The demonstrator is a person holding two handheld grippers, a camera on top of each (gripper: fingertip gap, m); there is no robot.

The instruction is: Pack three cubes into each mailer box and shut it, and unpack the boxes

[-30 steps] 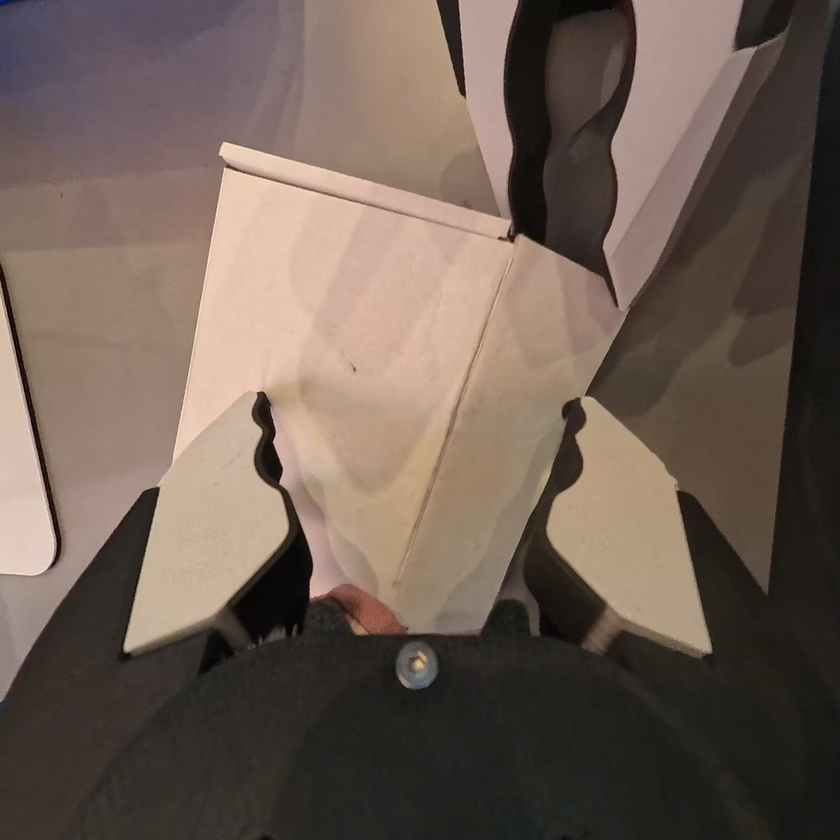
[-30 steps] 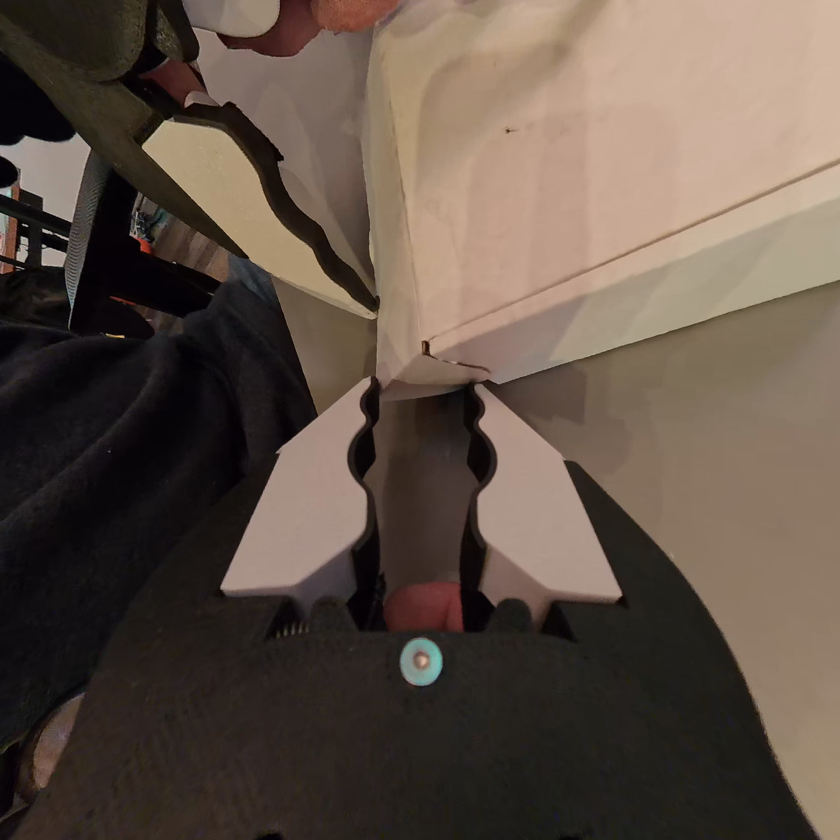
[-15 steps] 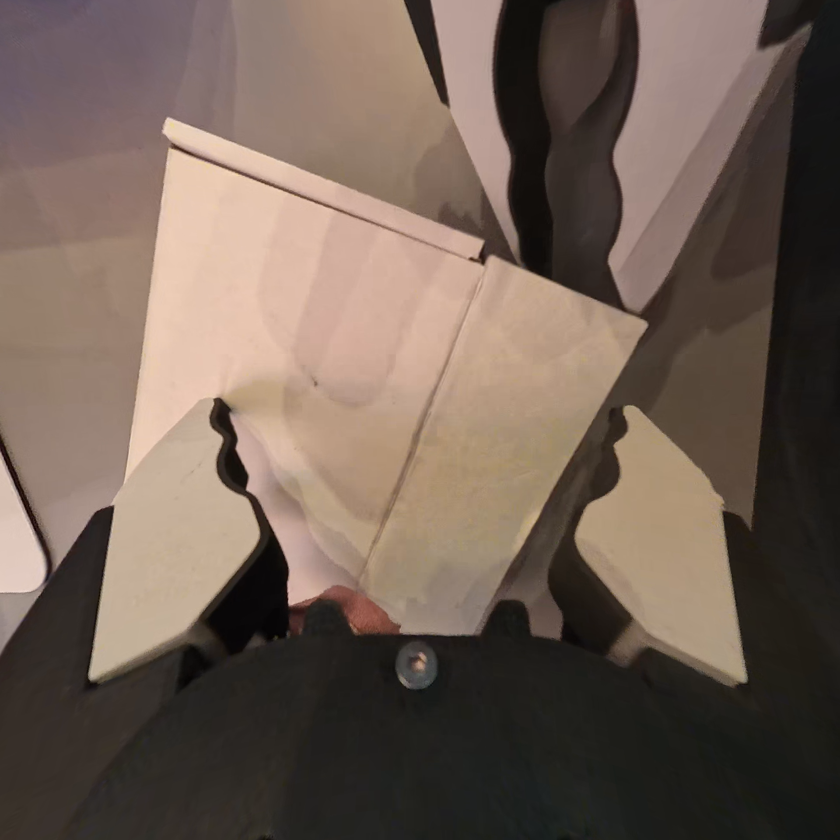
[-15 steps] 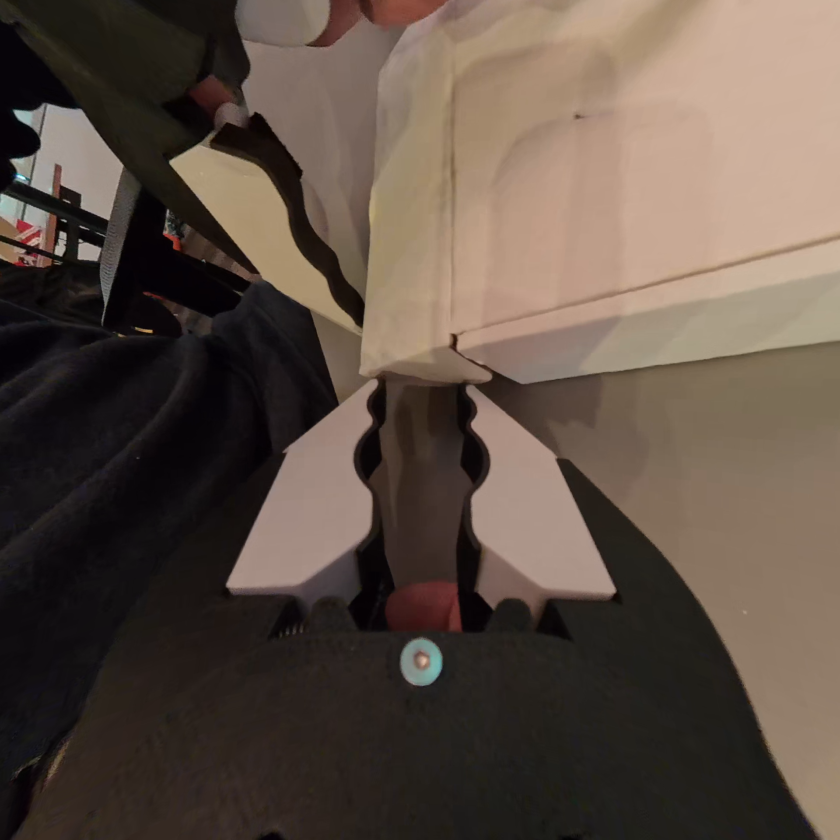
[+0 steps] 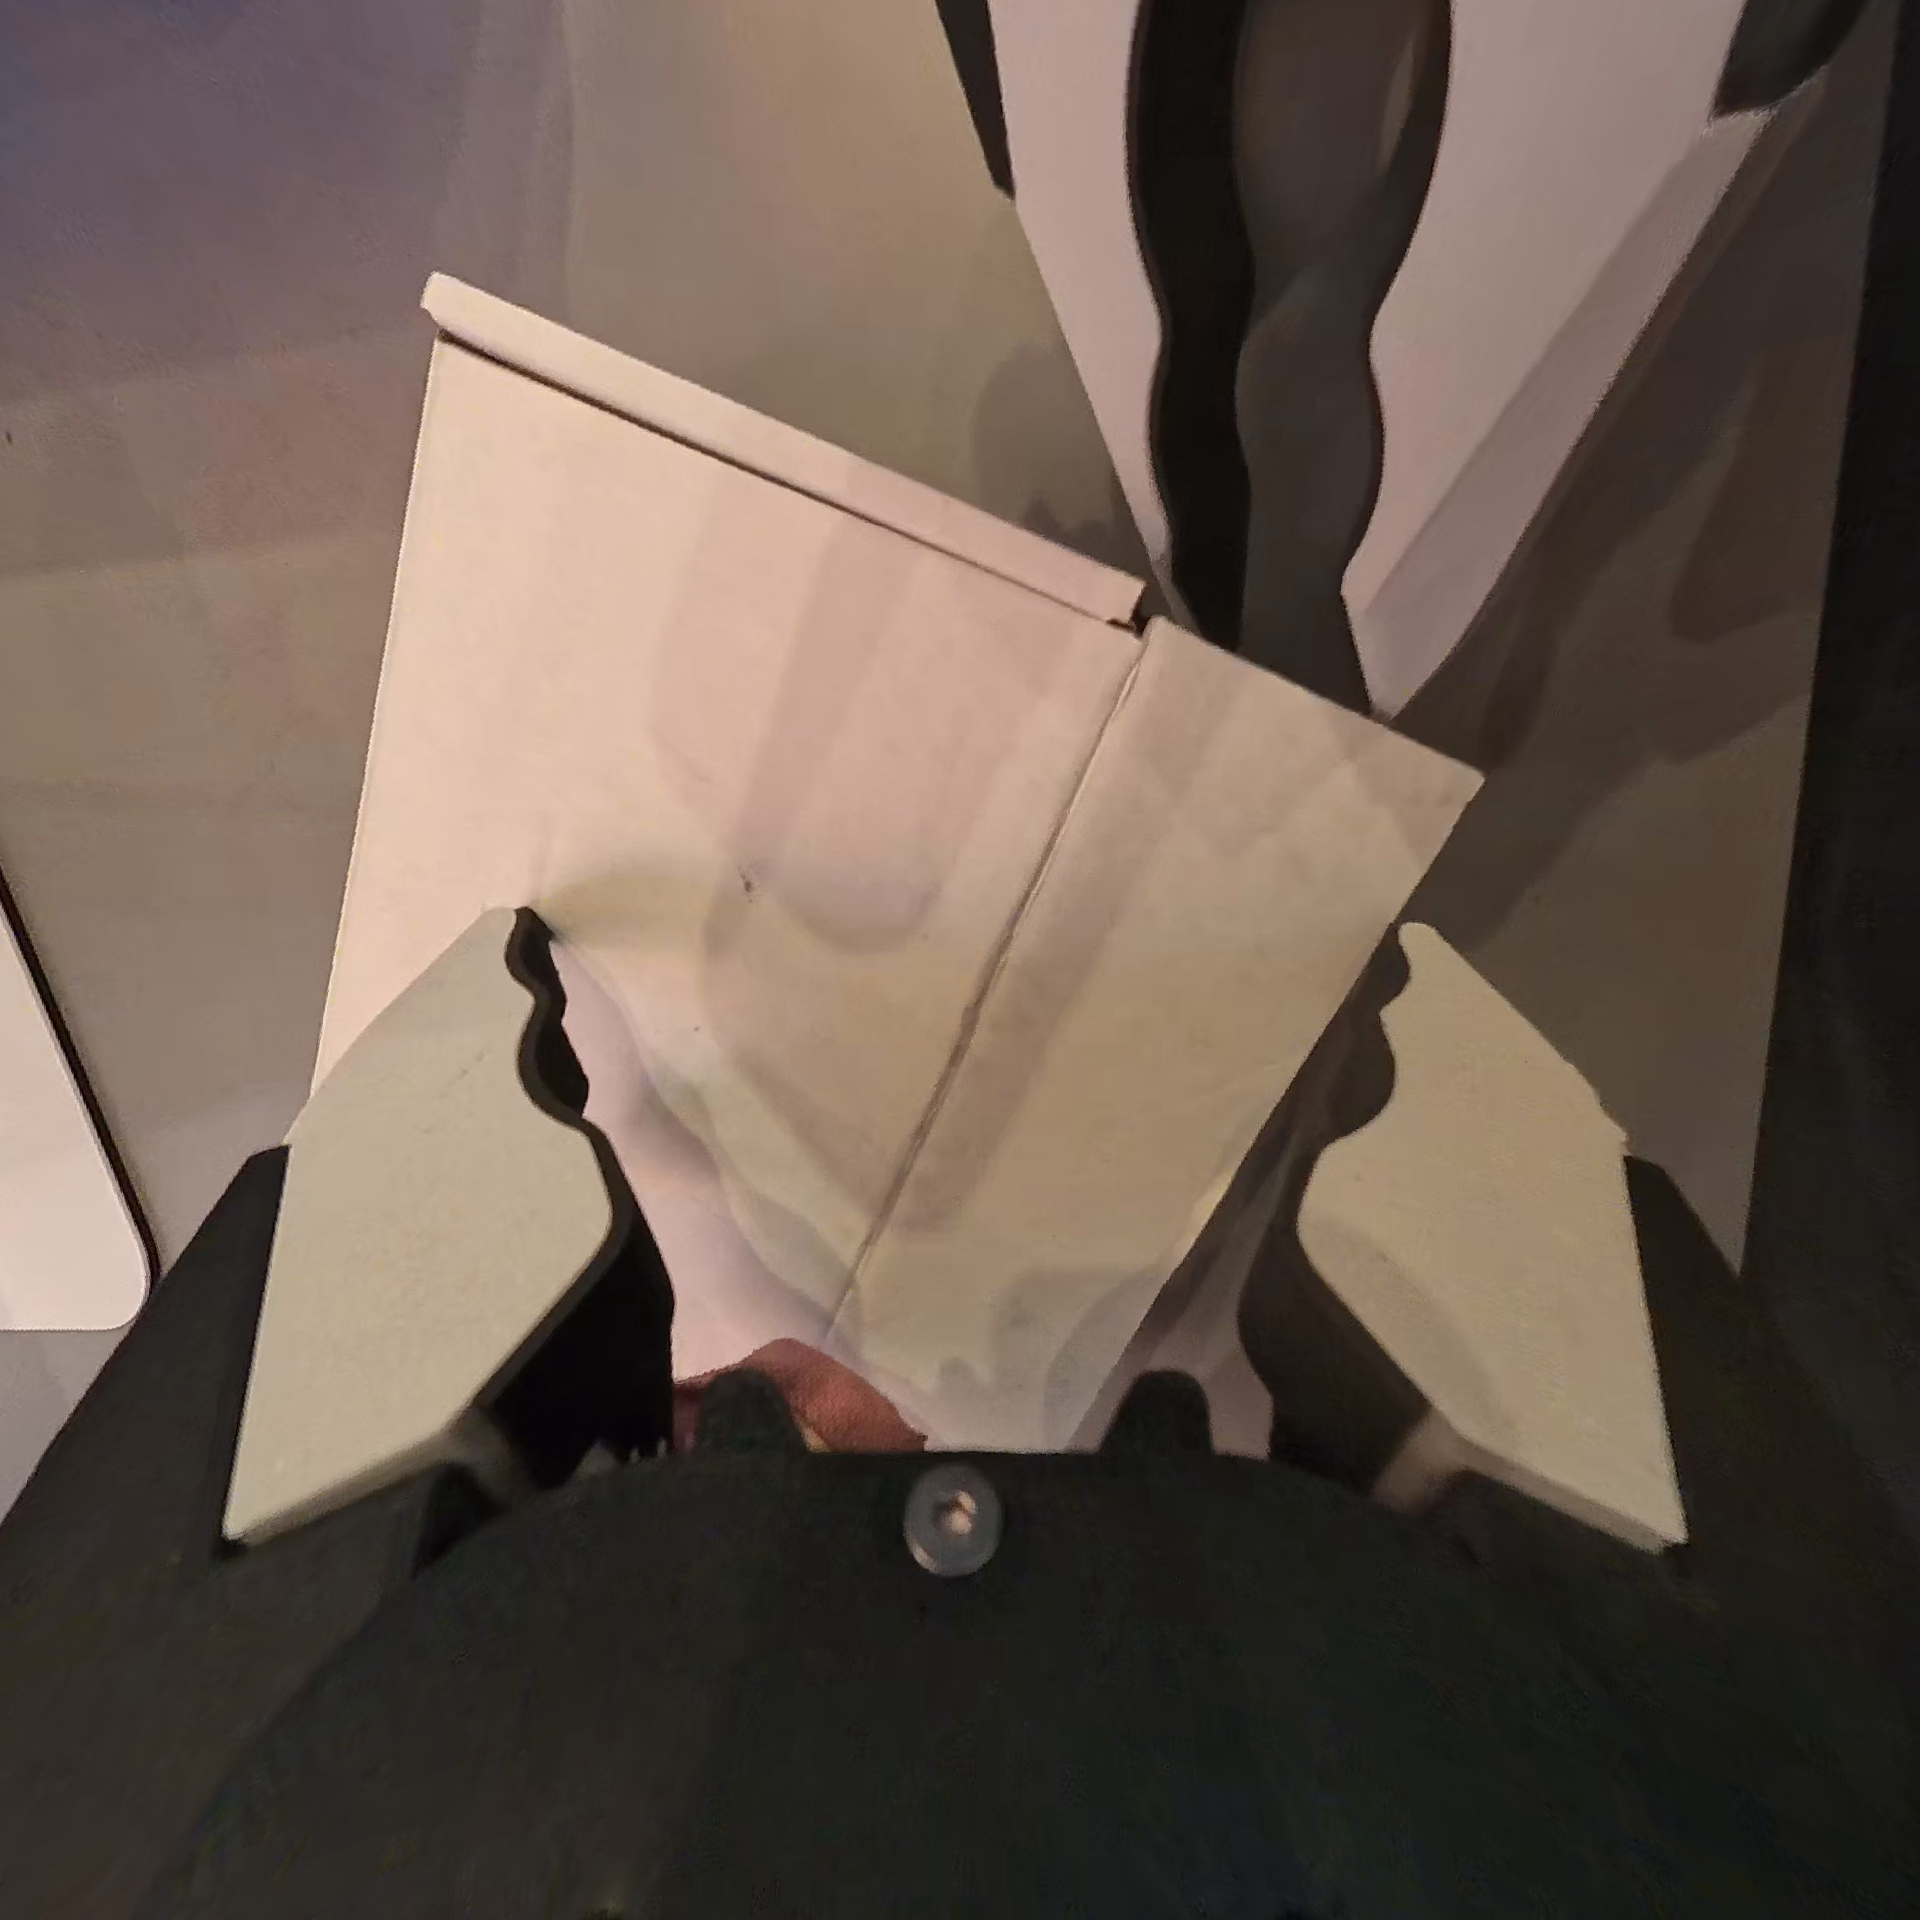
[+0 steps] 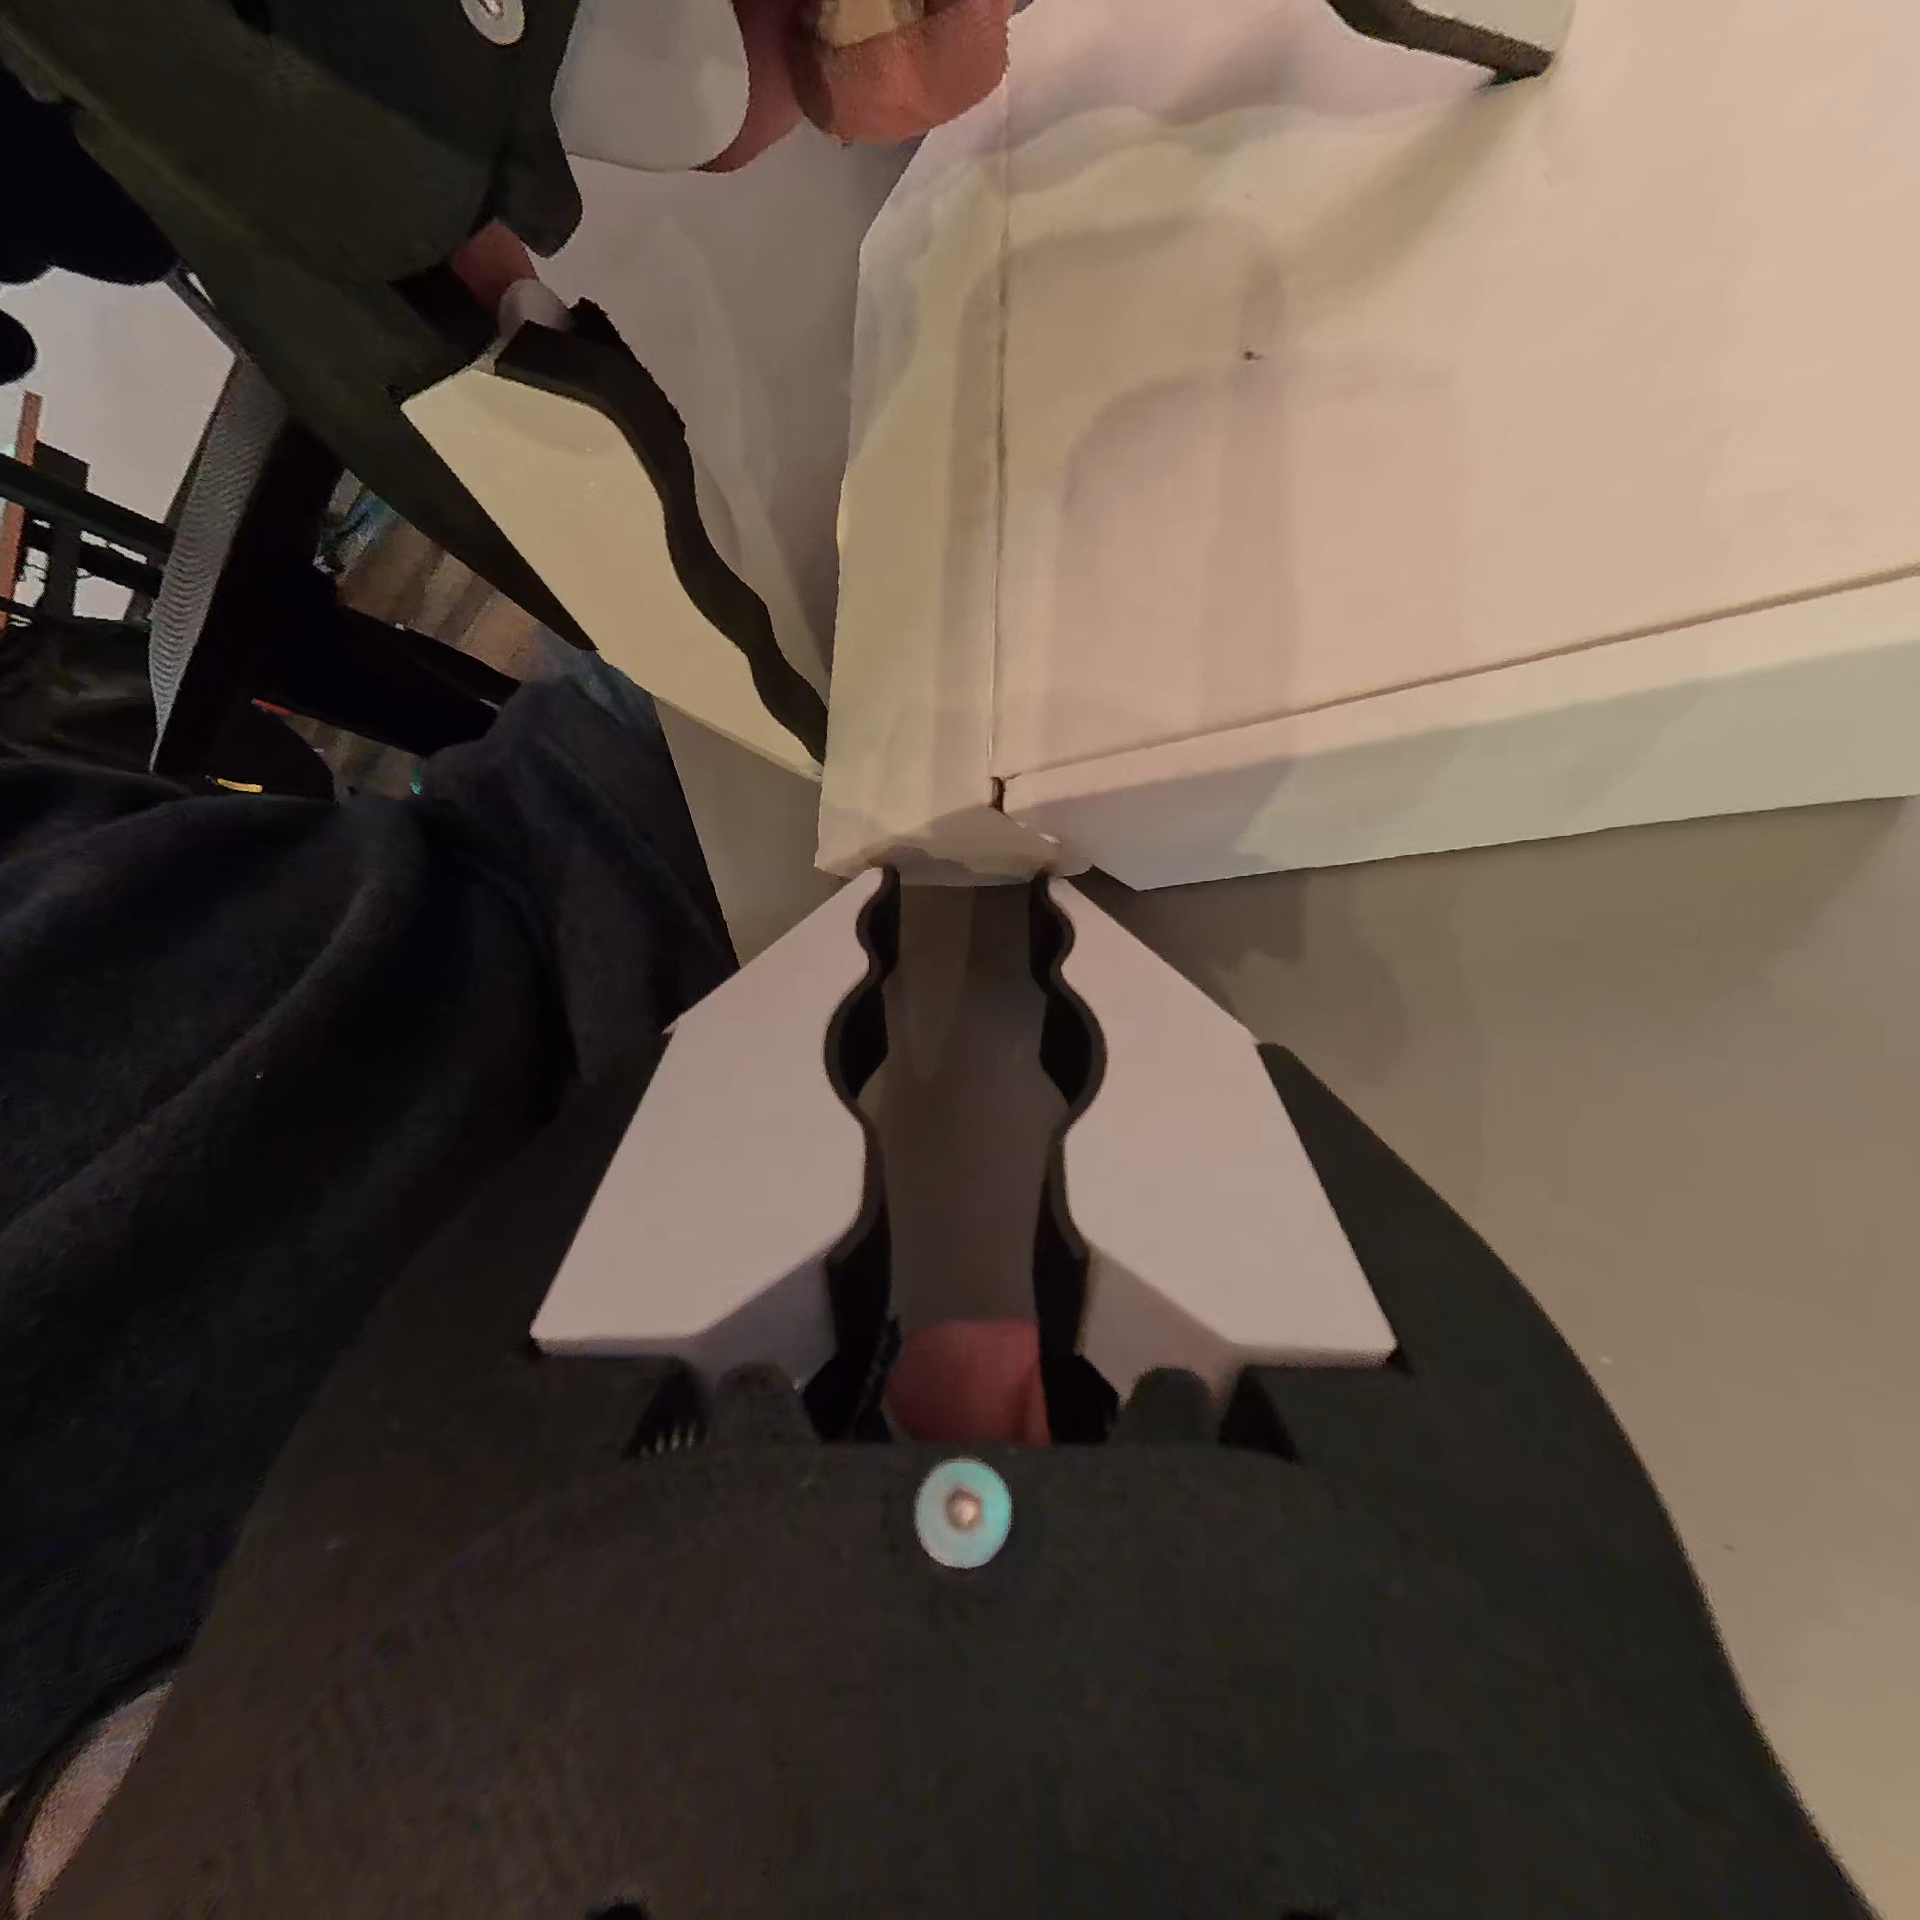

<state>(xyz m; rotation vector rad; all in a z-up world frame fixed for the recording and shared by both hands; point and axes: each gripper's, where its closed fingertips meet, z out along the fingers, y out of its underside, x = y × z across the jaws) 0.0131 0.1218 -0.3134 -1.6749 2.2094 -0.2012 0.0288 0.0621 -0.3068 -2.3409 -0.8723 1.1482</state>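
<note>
The left gripper [image 5: 956,925] hangs over a closed white box [image 5: 748,810] with its jaws spread wide, one finger on each side of the box's near part; whether they touch the cardboard cannot be told. The box lies on a grey bench [image 5: 208,571], one side flap [image 5: 1174,987] folded down along a crease. At the box's far corner the right gripper [image 5: 1288,603] points in, jaws a narrow gap apart. A white card [image 5: 52,1195] with rounded corners lies at the bench's left edge.
</note>
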